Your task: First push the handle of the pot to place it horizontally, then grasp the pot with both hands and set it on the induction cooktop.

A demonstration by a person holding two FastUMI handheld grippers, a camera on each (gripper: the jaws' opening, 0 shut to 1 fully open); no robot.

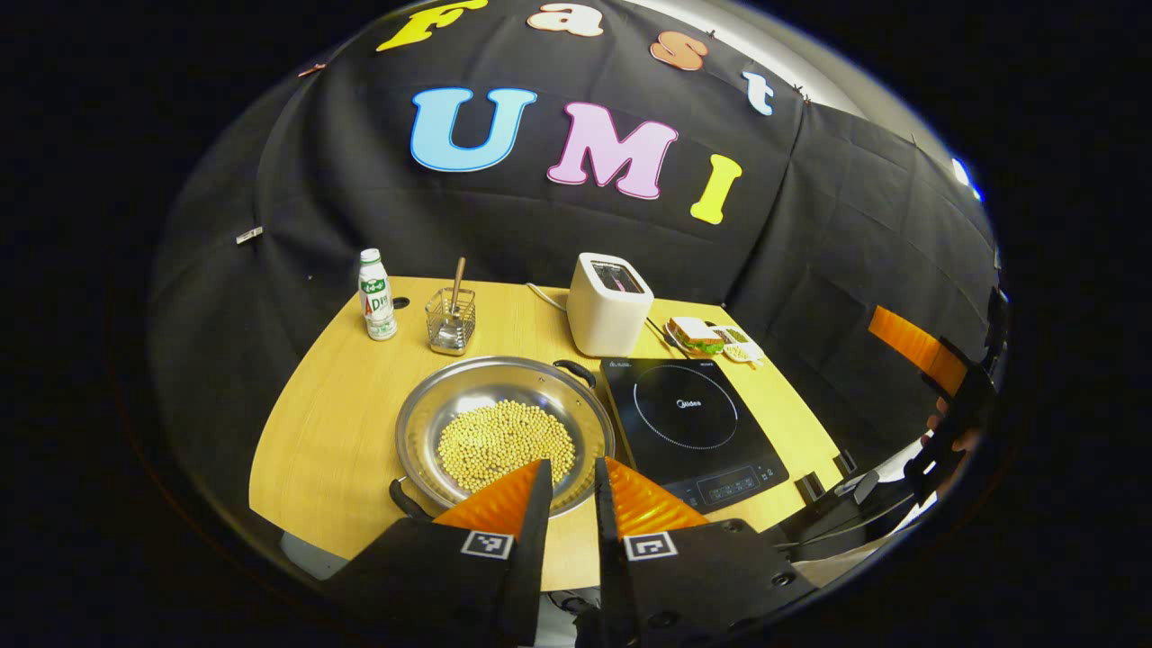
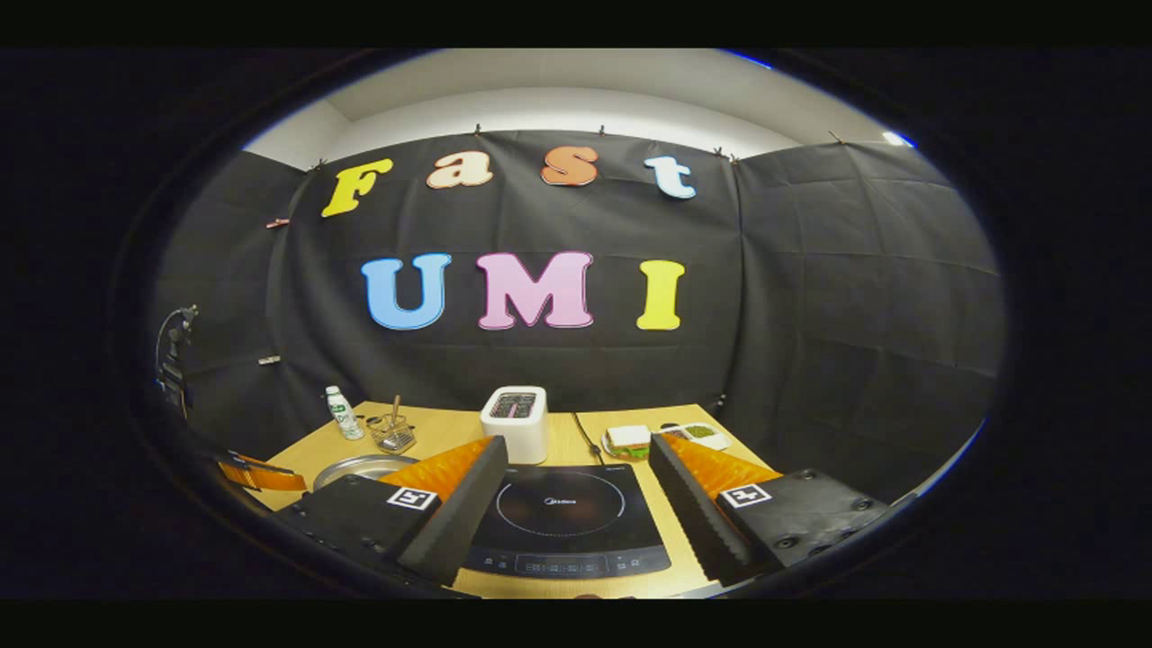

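A steel pot (image 1: 504, 387) holding pale beans sits mid-table, left of the black induction cooktop (image 1: 688, 423). Its black handles lie on a diagonal: one at the far right (image 1: 576, 369), one at the near left (image 1: 405, 499). My left gripper (image 1: 571, 466) hovers over the pot's near rim, its orange fingers almost together with nothing between them. My right gripper (image 2: 576, 472) stands wide open in front of the cooktop (image 2: 562, 513), holding nothing. The pot's rim (image 2: 360, 468) shows left of it, partly hidden by the left finger (image 2: 450, 490).
At the back of the wooden table (image 1: 324, 432) stand a white toaster (image 1: 608, 306), a small bottle (image 1: 376, 295) and a wire holder with a utensil (image 1: 450, 319). A sandwich plate (image 1: 697, 335) and small dish (image 1: 742, 346) lie behind the cooktop.
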